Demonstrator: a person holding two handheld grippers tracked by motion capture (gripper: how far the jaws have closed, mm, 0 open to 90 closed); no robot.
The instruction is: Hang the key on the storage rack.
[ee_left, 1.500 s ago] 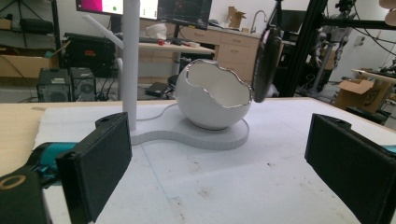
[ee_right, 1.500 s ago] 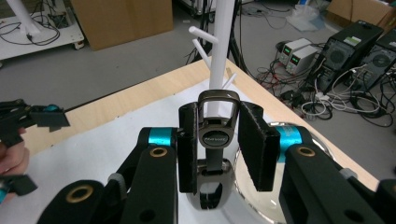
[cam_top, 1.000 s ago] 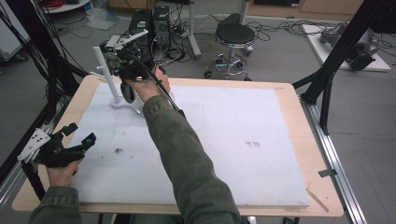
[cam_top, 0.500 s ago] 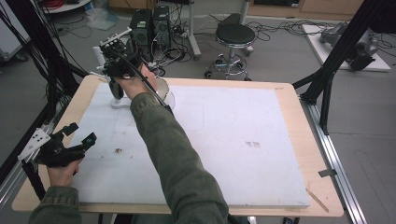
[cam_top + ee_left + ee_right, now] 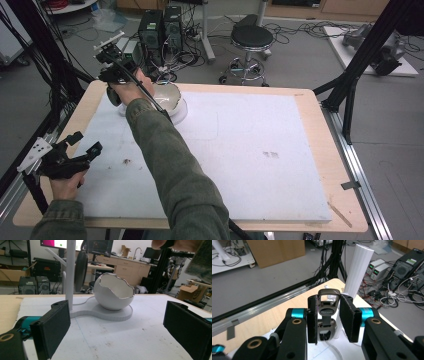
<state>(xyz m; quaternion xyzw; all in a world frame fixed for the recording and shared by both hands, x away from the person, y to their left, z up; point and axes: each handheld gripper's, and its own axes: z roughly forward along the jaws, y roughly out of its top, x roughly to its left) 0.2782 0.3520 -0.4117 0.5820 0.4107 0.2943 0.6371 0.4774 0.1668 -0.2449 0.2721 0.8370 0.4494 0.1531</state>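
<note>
Clearly the dark metal bottle opener with a loop handle (image 5: 326, 312) is small, rigid and light, though its smooth finish may slip; the flat shank just under the loop is the sensible hold, and that is where the right gripper (image 5: 328, 317) clamps it between its black pads, upright. Nearer the person, the left gripper (image 5: 75, 150) rests open and empty on the white mat, well short of the white stand (image 5: 100, 313). Farther off, the opener sits just beside the stand's white fluted post (image 5: 358, 270), next to the cracked-egg bowl (image 5: 113, 293). Compared with a second ago, the right hand (image 5: 127, 87) has swung outward past the post toward the table's far left corner; the left has stayed put.
</note>
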